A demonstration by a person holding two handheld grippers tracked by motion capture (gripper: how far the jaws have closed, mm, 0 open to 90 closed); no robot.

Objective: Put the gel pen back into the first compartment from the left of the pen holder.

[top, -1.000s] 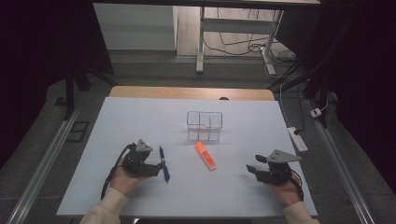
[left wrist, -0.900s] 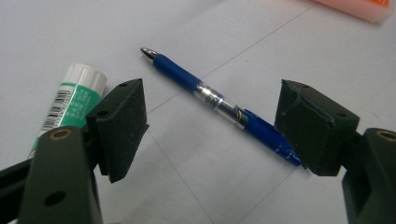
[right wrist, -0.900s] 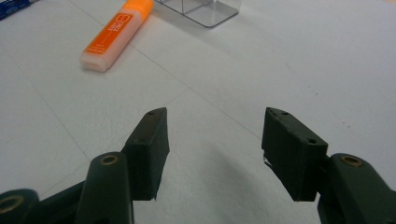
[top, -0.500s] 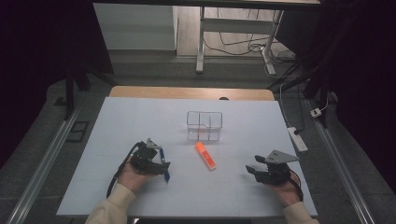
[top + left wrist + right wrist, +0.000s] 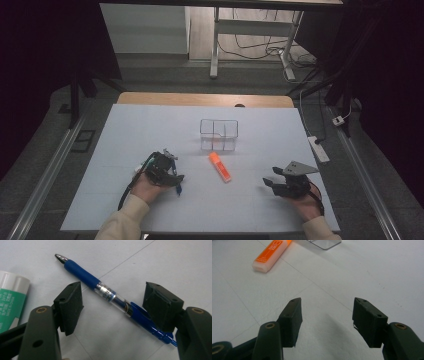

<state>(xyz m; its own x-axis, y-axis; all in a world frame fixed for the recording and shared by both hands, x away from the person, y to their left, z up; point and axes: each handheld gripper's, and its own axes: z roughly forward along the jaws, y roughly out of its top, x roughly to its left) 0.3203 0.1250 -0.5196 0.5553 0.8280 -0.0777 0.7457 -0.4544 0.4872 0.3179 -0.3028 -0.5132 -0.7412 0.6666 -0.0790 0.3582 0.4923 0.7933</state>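
A blue pen [image 5: 110, 296] with a clear middle lies slantwise on the white table. My left gripper [image 5: 115, 302] is low over it, one pad on each side. The jaws have just been closing, but the pads [image 5: 71, 305] still stand off the pen, so the gripper is open. In the high view the left gripper [image 5: 172, 179] sits at the front left, with the pen's end [image 5: 178, 190] poking out below it. My right gripper [image 5: 272, 183] rests at the front right, open with nothing between its jaws [image 5: 325, 317].
An orange highlighter [image 5: 220, 166] [image 5: 272, 253] lies mid-table. Behind it stands a clear two-compartment box [image 5: 219, 134] [image 5: 324, 243]. A white tube with a green label [image 5: 10, 297] lies beside the left gripper. A power strip [image 5: 320, 149] sits off the right edge.
My left gripper has moved right and down over the blue pen, and its jaws have narrowed around it. The right gripper has stayed put.
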